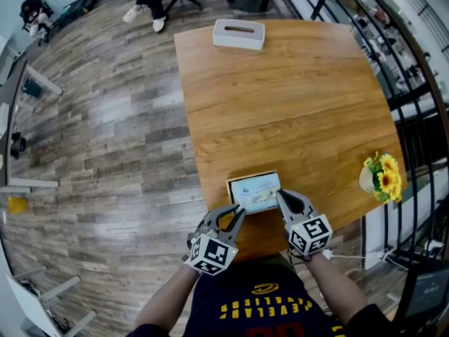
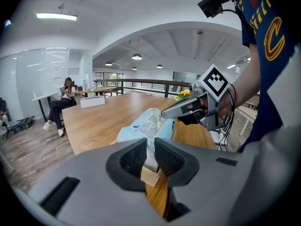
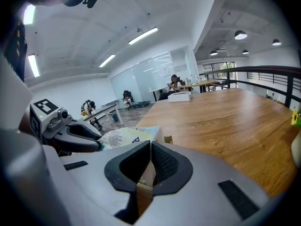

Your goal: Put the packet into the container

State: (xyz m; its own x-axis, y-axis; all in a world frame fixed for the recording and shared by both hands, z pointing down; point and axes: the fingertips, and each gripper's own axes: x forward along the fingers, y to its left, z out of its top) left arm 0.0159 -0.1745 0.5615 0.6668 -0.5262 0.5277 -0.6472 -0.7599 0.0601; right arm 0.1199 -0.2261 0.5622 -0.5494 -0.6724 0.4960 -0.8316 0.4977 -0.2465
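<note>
Packet: a flat, pale blue and white plastic packet (image 1: 256,190) (image 2: 146,124) (image 3: 124,138) with small print on it lies face up inside the frame of the box, near the edge of the table closest to the person.
Box: a low tan cardboard box (image 1: 229,192) (image 2: 150,175) (image 3: 168,139) sits around the packet. Its thin rim shows along the packet's left and far sides.
Left claw: the grey left gripper (image 1: 240,211) (image 2: 151,149) (image 3: 98,142) reaches the box's near left corner. Its jaws stand a little apart and pinch the tan wall of the box. The pale edge of the packet shows in the same gap.
Right claw: the grey right gripper (image 1: 280,196) (image 3: 150,149) (image 2: 165,114) is at the box's right side. Its jaws are almost pressed together, and they pinch a thin tan bit of the box wall.
Table: the big brown wooden table (image 1: 280,104) holds the box.
White box: a white oblong box with a slot on top (image 1: 239,34) (image 2: 92,101) (image 3: 179,96) stands at the far end of the table, well apart from the packet.
Flowers: yellow flowers in a small white pot (image 1: 382,176) (image 2: 183,94) stand at the table's right edge.
Room: a person (image 2: 63,102) sits on a chair past the far end of the table, on a grey plank floor (image 1: 105,139).
</note>
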